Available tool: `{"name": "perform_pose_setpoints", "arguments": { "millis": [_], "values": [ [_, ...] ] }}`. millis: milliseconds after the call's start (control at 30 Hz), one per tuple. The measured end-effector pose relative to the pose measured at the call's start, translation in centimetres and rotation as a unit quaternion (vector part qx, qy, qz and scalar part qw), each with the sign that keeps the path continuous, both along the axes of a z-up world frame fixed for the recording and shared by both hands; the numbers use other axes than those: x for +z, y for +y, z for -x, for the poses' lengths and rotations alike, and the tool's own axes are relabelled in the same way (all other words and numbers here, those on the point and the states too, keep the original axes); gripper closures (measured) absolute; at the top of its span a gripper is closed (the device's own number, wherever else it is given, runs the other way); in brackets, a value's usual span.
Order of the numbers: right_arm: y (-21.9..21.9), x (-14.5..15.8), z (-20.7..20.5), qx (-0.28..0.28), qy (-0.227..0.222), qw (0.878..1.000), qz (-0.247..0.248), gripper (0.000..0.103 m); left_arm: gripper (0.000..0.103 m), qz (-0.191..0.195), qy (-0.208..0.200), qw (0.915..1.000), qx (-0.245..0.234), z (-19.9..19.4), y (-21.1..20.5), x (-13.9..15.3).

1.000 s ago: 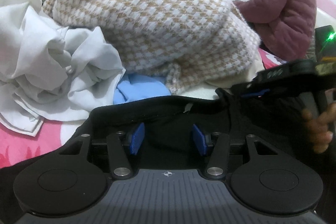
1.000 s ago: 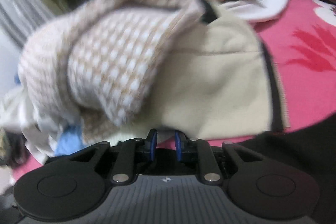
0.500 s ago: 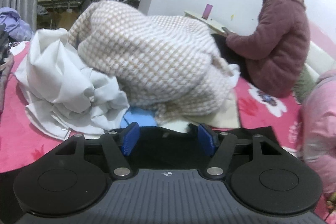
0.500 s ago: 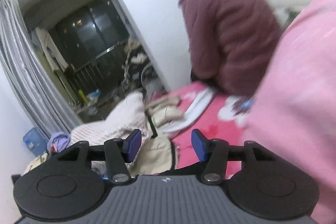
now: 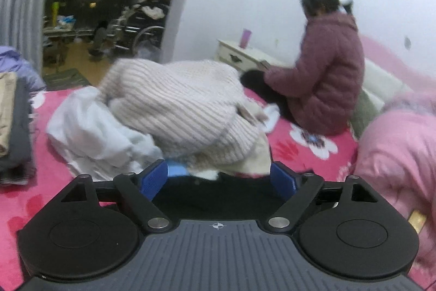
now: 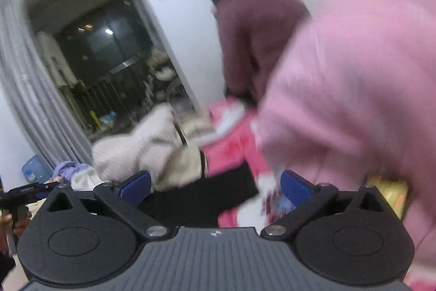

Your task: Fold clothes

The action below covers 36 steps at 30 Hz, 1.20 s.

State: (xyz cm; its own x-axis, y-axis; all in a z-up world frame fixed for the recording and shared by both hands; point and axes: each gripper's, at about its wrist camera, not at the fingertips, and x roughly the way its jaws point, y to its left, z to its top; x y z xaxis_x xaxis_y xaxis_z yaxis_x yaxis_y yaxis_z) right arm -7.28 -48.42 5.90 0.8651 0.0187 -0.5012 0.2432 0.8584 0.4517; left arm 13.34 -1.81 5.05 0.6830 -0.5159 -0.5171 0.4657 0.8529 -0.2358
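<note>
- Black cloth, a dark garment (image 5: 218, 195), lies flat on the bed (image 5: 21, 198) directly under my left tool (image 5: 218, 176); its near edge runs side to side, from nine to three o'clock, across the gap between the blue pads.
- My left tool stands spread wide and pinches nothing. My right tool (image 6: 215, 186) is spread as well and empty, held up off the bed and looking across the room, with the same black cloth (image 6: 196, 198) showing below it at about six o'clock.
- My left tool is the nearer of the two, I judge, so a grab at the garment's edge falls to it first.
- Beyond the black cloth at twelve o'clock sits a heap: a thick cream knitted sweater (image 5: 179, 105), soft and domed, resting on a crumpled white shirt (image 5: 92, 132) at ten o'clock, with a scrap of blue fabric (image 5: 177, 171) peeping out beneath.
- Folded clothes (image 5: 13, 122) are stacked at nine o'clock at the bed's edge.
- Pink floral bedding covers the bed; a woman in a quilted mauve jacket (image 5: 324, 78) sits at two o'clock, well apart from the heap.
- Motion blur smears the right view, so fine textures there I cannot tell.
</note>
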Motion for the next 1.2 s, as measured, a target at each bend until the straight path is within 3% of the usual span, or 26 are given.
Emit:
{"name": "perform_pose_setpoints", "arguments": {
  "millis": [67, 167, 233, 333, 500, 667, 833, 1033, 1133, 1200],
  "values": [
    [0.3, -2.0, -0.8, -0.005, 0.023, 1.0, -0.018, 0.003, 0.018, -0.009, 0.0, 0.9998, -0.018, -0.2, -2.6, -1.5],
    [-0.1, -6.4, -5.4, -0.023, 0.067, 0.995, -0.077, 0.015, 0.018, -0.024, 0.022, 0.9986, -0.042, -1.6, -7.1, -4.0],
    [-0.6, -8.8, -7.6, -0.041, 0.079, 0.991, -0.104, 0.027, 0.018, -0.034, 0.035, 0.9975, -0.052, -3.3, -10.3, -5.6],
    [-1.2, -12.1, -10.5, -0.068, 0.09, 0.984, -0.135, 0.035, 0.018, -0.039, 0.056, 0.9955, -0.066, -6.0, -14.7, -7.8],
    [-1.8, -16.3, -14.9, -0.106, 0.106, 0.978, -0.147, 0.039, 0.023, -0.061, 0.086, 0.9888, -0.106, -9.9, -22.5, -11.5],
    [-2.8, -18.7, -16.1, -0.129, 0.103, 0.971, -0.171, 0.043, 0.026, -0.084, 0.07, 0.9811, -0.16, -12.3, -29.7, -13.8],
    [-3.8, -20.5, -16.2, -0.152, 0.094, 0.963, -0.201, 0.056, 0.029, -0.097, 0.068, 0.9766, -0.179, -14.4, -34.8, -15.9],
    [-4.7, -21.5, -15.5, -0.16, 0.086, 0.958, -0.223, 0.073, 0.046, -0.087, 0.102, 0.9746, -0.179, -16.2, -38.7, -18.2],
    [-5.0, -21.7, -15.4, -0.156, 0.083, 0.959, -0.223, 0.078, 0.05, -0.086, 0.092, 0.9762, -0.177, -15.8, -39.5, -18.8],
    [-5.0, -21.7, -15.3, -0.148, 0.08, 0.961, -0.218, 0.082, 0.065, -0.079, 0.083, 0.979, -0.169, -15.5, -39.6, -19.0]
  ]
}}
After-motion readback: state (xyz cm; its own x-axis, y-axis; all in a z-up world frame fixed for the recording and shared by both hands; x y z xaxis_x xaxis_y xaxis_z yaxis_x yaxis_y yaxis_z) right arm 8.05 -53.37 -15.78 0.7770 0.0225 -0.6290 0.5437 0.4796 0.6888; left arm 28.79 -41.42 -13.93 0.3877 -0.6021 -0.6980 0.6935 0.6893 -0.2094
